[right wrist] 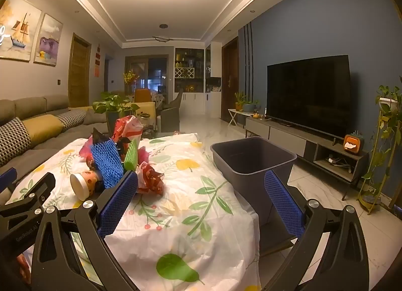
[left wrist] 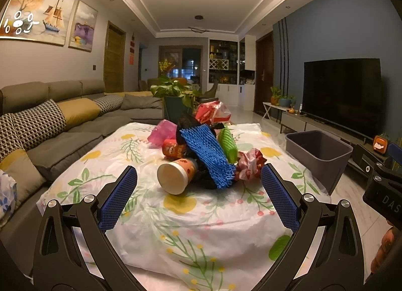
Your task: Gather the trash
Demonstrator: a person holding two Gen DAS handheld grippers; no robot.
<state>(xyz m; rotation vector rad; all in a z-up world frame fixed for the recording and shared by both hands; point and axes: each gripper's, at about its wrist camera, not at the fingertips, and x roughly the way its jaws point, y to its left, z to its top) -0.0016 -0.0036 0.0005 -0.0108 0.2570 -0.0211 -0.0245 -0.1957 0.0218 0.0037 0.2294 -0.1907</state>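
Hovering over the near end of the table [left wrist: 201,240], both tools sit wide apart in the jaws with nothing between the pads. Left gripper [left wrist: 198,198] points straight at the trash pile; right gripper [right wrist: 201,203] sits beside it, aimed more at the bin [right wrist: 253,158], which stands on the floor just off the table's right edge, ahead of the right tool.

Trash is heaped mid-table, ahead of the left tool. Nearest is a paper cup [left wrist: 176,175] on its side, open mouth facing the tool. Looks light and crushable, likely to roll; pinching across the rim or the body seems best. Draped over the pile is a blue foam net [left wrist: 208,155], soft and springy, grab anywhere but it may drag neighbours along. A green foam net [left wrist: 227,144] stands just behind it. Right of the nets, a crumpled red-and-white wrapper [left wrist: 250,163] lies closest to the right tool, thin, crinkly, probably slippery, best taken at a bunched fold. Behind: a pink bag [left wrist: 163,131], a red packet [left wrist: 173,149], something black under the nets, and a red-white plastic bag [left wrist: 213,112] at the far side.

Items overlap, so lifting one could topple others. The floral cloth [right wrist: 191,215] is loose and wrinkled, pads could snag it. Sofa [left wrist: 62,127] to the left, TV [right wrist: 309,95] far right, both well clear.
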